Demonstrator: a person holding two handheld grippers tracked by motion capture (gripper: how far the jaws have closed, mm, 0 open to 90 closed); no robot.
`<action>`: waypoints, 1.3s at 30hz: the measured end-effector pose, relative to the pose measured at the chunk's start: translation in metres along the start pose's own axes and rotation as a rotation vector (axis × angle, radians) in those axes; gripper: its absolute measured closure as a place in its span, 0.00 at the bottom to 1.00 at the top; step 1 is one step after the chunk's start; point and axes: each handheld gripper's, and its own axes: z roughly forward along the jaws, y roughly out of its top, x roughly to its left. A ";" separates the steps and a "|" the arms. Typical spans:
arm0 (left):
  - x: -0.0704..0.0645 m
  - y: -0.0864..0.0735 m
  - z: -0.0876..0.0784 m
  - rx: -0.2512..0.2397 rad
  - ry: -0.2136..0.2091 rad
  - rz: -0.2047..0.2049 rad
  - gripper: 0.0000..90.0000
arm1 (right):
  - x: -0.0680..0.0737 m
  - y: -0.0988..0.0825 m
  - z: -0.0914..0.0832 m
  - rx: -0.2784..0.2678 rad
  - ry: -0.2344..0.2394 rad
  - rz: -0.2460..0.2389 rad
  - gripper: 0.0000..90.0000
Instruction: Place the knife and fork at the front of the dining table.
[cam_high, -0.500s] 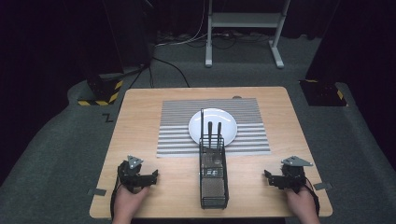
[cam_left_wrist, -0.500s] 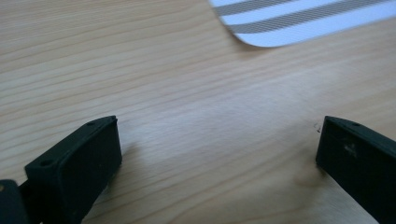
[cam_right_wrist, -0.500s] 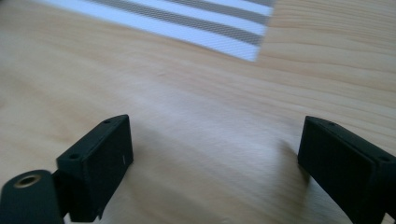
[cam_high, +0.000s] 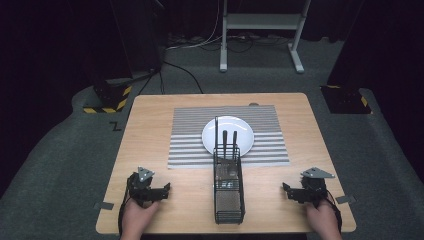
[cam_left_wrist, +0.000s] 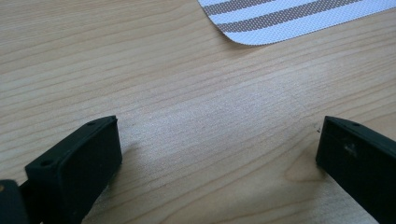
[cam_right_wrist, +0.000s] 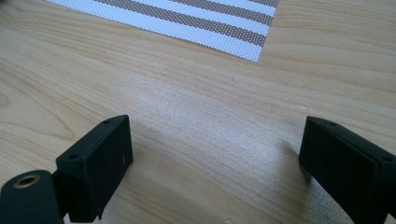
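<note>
Both sets of tongs resting low on the wooden table (cam_high: 150, 115) near its front edge, the left gripper (cam_high: 156, 190) at about 8 o'clock from the table's middle, the right gripper (cam_high: 294, 192) at about 4 o'clock. Jaws of each spread wide with nothing but bare wood between them, seen plainly in the left gripper view (cam_left_wrist: 217, 154) and the right gripper view (cam_right_wrist: 215, 154). Between the two, a black wire basket (cam_high: 229, 192), long axis running 12 to 6 o'clock, its far end touching or just overlapping the striped mat (cam_high: 190, 135). Two dark-handled utensils (cam_high: 229, 142) standing upright in that far end, probably cutlery, though too small to tell. White plate (cam_high: 235, 131) on the mat just past the basket, at 12 o'clock. Basket lying at 3 o'clock from the left gripper, 9 o'clock from the right, roughly midway, neither hand clearly nearer.
</note>
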 end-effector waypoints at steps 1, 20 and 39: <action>0.000 0.000 0.000 0.000 0.000 0.000 0.00 | 0.000 0.000 0.000 0.000 0.000 0.000 0.11; -0.003 -0.002 -0.002 -0.002 -0.014 0.019 0.00 | 0.000 0.000 0.000 -0.001 0.001 -0.001 0.11; -0.018 0.006 -0.021 -0.112 -0.100 0.058 0.00 | 0.000 0.000 0.000 0.000 0.001 -0.001 0.10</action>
